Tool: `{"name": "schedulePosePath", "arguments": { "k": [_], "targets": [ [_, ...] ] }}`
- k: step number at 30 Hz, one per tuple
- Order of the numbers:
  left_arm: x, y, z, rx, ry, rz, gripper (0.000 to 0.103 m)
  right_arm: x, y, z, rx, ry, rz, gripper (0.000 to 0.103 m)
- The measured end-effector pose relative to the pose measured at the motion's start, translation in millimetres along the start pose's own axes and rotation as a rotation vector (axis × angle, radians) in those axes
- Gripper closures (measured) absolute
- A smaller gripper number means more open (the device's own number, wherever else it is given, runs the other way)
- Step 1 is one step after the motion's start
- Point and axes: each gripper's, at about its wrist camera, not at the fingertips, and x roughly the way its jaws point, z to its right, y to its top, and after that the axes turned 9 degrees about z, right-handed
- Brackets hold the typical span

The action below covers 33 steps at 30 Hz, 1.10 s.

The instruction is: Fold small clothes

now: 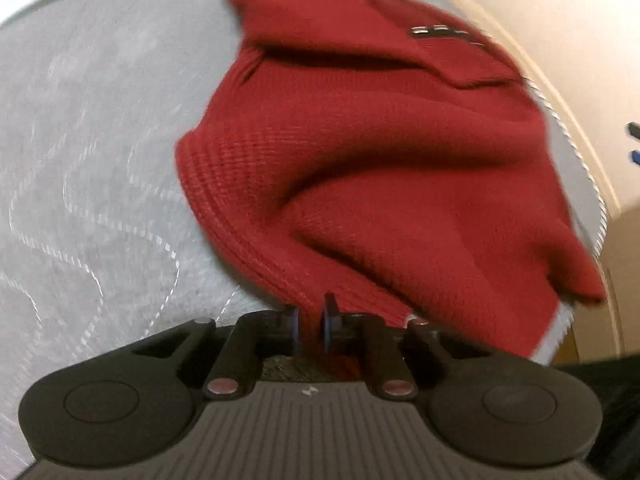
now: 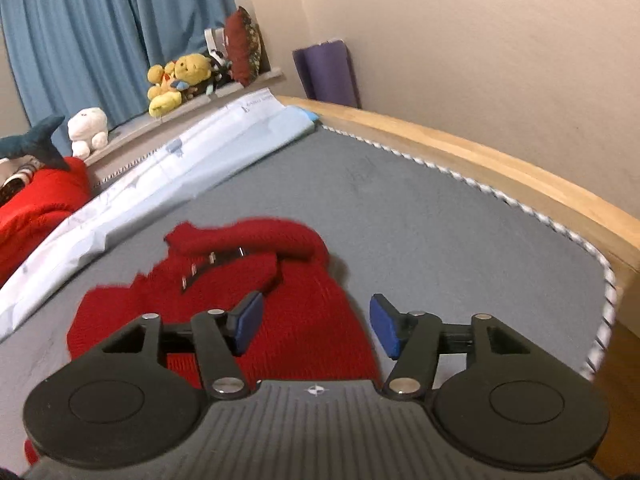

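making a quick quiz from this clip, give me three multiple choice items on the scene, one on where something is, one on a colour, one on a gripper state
1. Where does the red knit garment lie?
A. on the grey mattress
B. on the wooden floor
C. on the shelf with the plush toys

2. What colour is the curtain?
A. yellow
B. blue
C. white

3. How does the left gripper stand?
A. wide open above the garment
B. shut on the garment's edge
C. shut on nothing

Answers:
1 A, the garment is spread on the grey surface inside the wooden bed frame.
2 B, blue folds hang behind the toys.
3 B, red fabric runs between its nearly closed pads, while the right gripper stands open.
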Motion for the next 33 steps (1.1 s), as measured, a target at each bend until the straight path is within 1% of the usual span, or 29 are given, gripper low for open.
{"name": "schedulePosePath", "arguments": {
  "k": [2,4,5,6,7,8,9,10,11,12,13,14,16,17,18,19,21,22,23,24,25,26,27,28,30,31,32,33],
  "targets": [
    [-34,6,7,0.066,-0.048,0.031,0.093,-9,-15,11,0.004,-0.007,-0.029,0.04],
    [-82,7,8,0.143,-0.09,0.073,0.093,-10,-36,24,0.024,-0.006,-0.096,0.04],
    [-106,5,4,0.182,-0.099,0.102,0.093,-9,-46,32,0.038,-0.003,-0.123,0.04],
    [-123,2,-2,0.186,-0.102,0.117,0.094,-8,-57,38,0.052,-0.004,-0.156,0.04],
    [-135,-3,-9,0.17,-0.099,0.121,0.096,-9,-67,41,0.047,-0.01,-0.191,0.04],
    [-143,-9,-17,0.165,-0.087,0.118,0.098,-5,-76,42,0.025,-0.015,-0.232,0.04],
    [-147,-20,-20,0.175,-0.049,0.118,0.099,-1,-82,41,-0.007,-0.005,-0.257,0.04],
    [-147,-27,-24,0.178,-0.009,0.125,0.098,6,-86,36,-0.032,0.006,-0.273,0.04],
    [-143,-34,-31,0.15,0.026,0.138,0.096,9,-91,35,-0.057,0.011,-0.295,0.04],
    [-135,-34,-39,0.099,0.03,0.128,0.089,13,-96,34,-0.075,0.011,-0.32,0.04],
    [-128,-37,-47,0.04,0.025,0.099,0.078,17,-99,32,-0.09,0.004,-0.351,0.04],
    [-123,-37,-53,-0.005,0.03,0.067,0.075,22,-103,32,-0.097,-0.007,-0.38,0.04],
    [-110,-32,-53,-0.041,0.042,0.076,0.065,28,-110,35,-0.087,-0.022,-0.421,0.04],
    [-104,-29,-51,-0.055,0.035,0.073,0.063,31,-114,36,-0.083,-0.026,-0.441,0.04],
    [-93,-26,-48,-0.084,0.013,0.058,0.056,32,-117,34,-0.103,-0.037,-0.452,0.04],
    [-85,-25,-47,-0.108,-0.012,0.039,0.05,33,-119,29,-0.144,-0.047,-0.447,0.04],
    [-65,-25,-37,-0.138,-0.05,-0.012,0.045,34,-122,20,-0.203,-0.048,-0.438,0.041],
    [-63,-26,-28,-0.133,-0.057,-0.035,0.041,30,-122,18,-0.206,-0.029,-0.439,0.055],
    [-55,-27,-24,-0.117,-0.057,-0.055,0.041,29,-122,15,-0.2,0.011,-0.443,0.067],
    [-47,-29,-18,-0.097,-0.051,-0.066,0.042,27,-120,12,-0.207,0.031,-0.443,0.08],
    [-44,-30,-13,-0.073,-0.039,-0.066,0.059,25,-118,10,-0.225,0.036,-0.439,0.094],
    [-41,-30,-11,-0.045,-0.024,-0.061,0.081,24,-114,13,-0.208,0.047,-0.44,0.094],
    [-44,-29,-9,-0.009,-0.009,-0.055,0.093,20,-107,20,-0.146,0.064,-0.433,0.097],
    [-46,-27,-9,0.016,-0.004,-0.027,0.093,16,-98,29,-0.087,0.071,-0.409,0.098],
    [-73,-21,-10,0.037,-0.022,0.067,0.094,-7,-73,49,0.037,0.101,-0.297,0.098],
    [-90,-18,-13,0.021,-0.049,0.124,0.094,-22,-60,59,0.091,0.138,-0.23,0.099],
    [-109,-16,-20,-0.012,-0.093,0.181,0.094,-42,-47,69,0.124,0.167,-0.159,0.099],
    [-128,-17,-28,-0.042,-0.134,0.228,0.094,-57,-41,79,0.145,0.166,-0.109,0.099]
  ]
}}
